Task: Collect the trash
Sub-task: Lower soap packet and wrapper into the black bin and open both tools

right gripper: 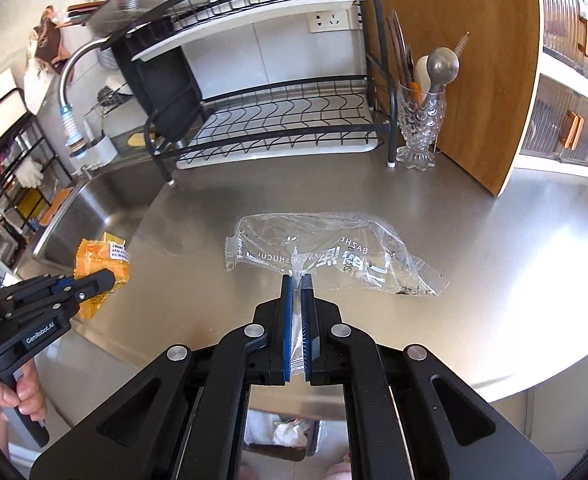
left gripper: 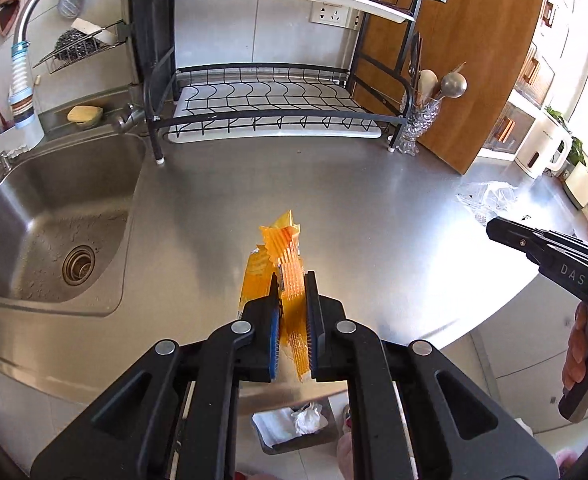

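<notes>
The brushed steel table (right gripper: 473,248) lies bare across its middle and front, giving open passage toward its curved front edge. Along the back, a black wire two-tier dish rack (left gripper: 270,108) blocks the way, with a clear fish-shaped glass utensil holder (right gripper: 419,128) just beside its right leg and a tall wooden cutting board (right gripper: 465,72) leaning behind that. To the left, the sunken steel sink (left gripper: 54,216) and its curved faucet (left gripper: 46,12) bound the space. A white kettle (left gripper: 541,148) stands far right.

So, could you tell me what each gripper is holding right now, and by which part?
The left gripper pinches the orange wrapper near one crimped end. The right gripper pinches the clear plastic wrapper at a bunched fold along its near edge.
</notes>
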Demonstrator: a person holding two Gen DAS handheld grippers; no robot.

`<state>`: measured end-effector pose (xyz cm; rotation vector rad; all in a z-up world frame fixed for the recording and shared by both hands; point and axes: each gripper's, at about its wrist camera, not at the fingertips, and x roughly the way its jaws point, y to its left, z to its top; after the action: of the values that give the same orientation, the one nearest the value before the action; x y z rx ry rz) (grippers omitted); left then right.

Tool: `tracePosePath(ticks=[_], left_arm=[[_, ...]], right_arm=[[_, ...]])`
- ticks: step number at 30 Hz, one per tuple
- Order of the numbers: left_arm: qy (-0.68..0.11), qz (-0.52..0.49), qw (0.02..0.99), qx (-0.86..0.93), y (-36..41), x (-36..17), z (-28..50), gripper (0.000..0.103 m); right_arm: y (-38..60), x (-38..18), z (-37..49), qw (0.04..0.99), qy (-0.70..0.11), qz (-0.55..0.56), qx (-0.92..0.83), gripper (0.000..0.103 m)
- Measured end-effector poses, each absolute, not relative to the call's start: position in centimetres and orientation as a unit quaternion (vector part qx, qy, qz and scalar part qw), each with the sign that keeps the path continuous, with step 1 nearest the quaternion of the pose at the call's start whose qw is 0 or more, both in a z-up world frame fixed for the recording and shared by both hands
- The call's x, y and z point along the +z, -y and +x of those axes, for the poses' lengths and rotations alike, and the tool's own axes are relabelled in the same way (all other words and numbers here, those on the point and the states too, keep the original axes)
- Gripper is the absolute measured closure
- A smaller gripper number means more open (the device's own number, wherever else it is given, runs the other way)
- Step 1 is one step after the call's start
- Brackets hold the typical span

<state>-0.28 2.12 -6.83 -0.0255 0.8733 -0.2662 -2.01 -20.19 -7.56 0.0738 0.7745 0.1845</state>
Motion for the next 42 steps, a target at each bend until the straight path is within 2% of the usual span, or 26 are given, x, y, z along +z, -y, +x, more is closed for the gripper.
tracePosePath(ticks=[6,13,22,35,42], left_arm=[[-0.425,-0.010,0.894,-0.140,-3.7,-6.8,-5.3,0.093],[-0.466,0.001,0.867,-0.173,-3.9,-10.4,-10.3,0.093],[-0.545,-0.002,0.818,-0.182,-4.0,-19.5,-12.0,0.093],[-0.626,-0.009,0.762,-0.169,-4.8,-34.6,-9.9,0.093],[-0.659,-0.039,0.728,-0.184,-3.8,-40.2,-8.0,0.092]], right_arm=[[18.3,-8.4,-7.3,0.910,-0.394,0.033,0.122,0.097],[16.6,-13.6,-11.4,0.877,-0.456,0.032,0.147,0.097],[13.5,-22.5,-11.8,0.833,-0.530,0.013,0.156,0.097],[11.1,-35.9,-10.3,0.787,-0.600,0.004,0.145,0.097],[11.9,-43.9,-7.4,0.740,-0.659,0.078,0.111,0.097]])
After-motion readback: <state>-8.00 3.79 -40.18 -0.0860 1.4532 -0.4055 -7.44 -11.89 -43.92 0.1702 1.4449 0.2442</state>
